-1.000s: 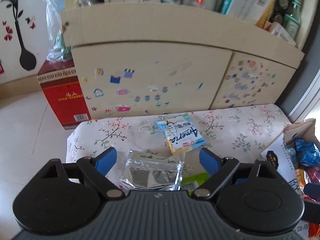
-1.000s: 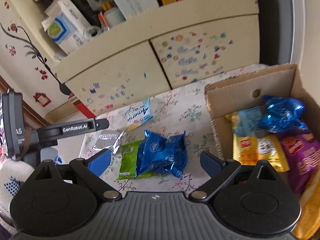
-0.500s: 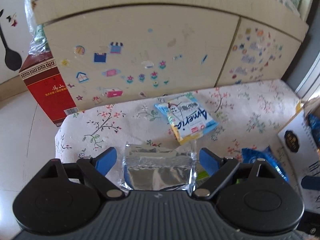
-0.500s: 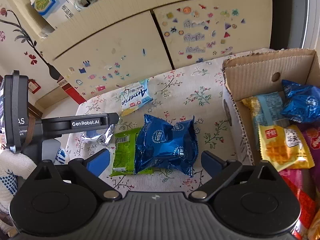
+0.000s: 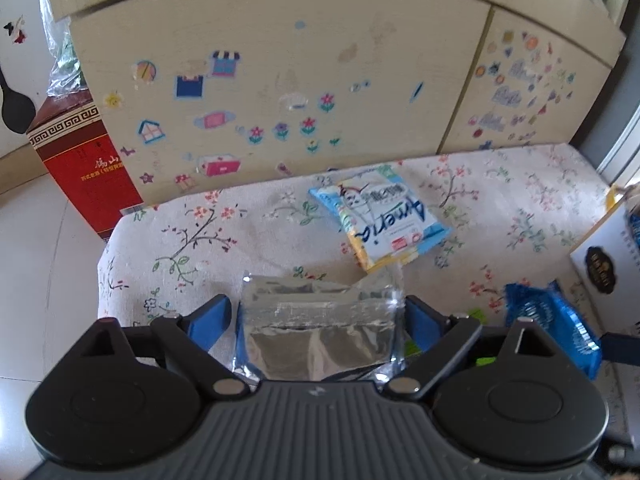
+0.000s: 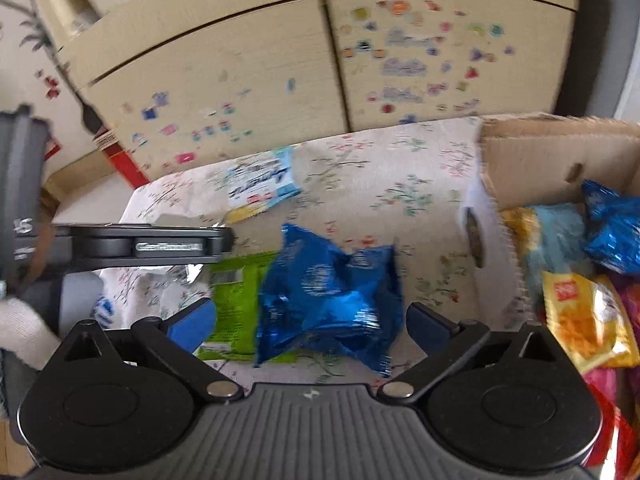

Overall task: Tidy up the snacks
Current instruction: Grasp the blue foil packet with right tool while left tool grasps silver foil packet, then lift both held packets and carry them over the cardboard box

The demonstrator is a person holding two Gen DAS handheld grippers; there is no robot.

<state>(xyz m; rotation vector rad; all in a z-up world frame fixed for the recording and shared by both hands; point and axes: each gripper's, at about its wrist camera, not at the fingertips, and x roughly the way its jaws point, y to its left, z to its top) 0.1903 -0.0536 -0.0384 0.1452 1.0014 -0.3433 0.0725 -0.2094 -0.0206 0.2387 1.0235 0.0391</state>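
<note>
My left gripper (image 5: 318, 316) straddles the silver pouch (image 5: 320, 332) on the tabletop (image 5: 500, 184), jaws wide, not gripping. My right gripper (image 6: 310, 320), jaws just opening wider, frames the blue bag (image 6: 328, 292). Both look light, crinkly, slippery; I'd pinch mid-body.

On the floral cloth we count four loose snack packets: one silver foil pouch (image 5: 320, 332), one pale blue and yellow packet (image 5: 380, 220), one green packet (image 6: 236, 300) and one crinkled blue foil bag (image 6: 332, 296). We see one open cardboard box (image 6: 532, 164) and two black grippers.
</note>
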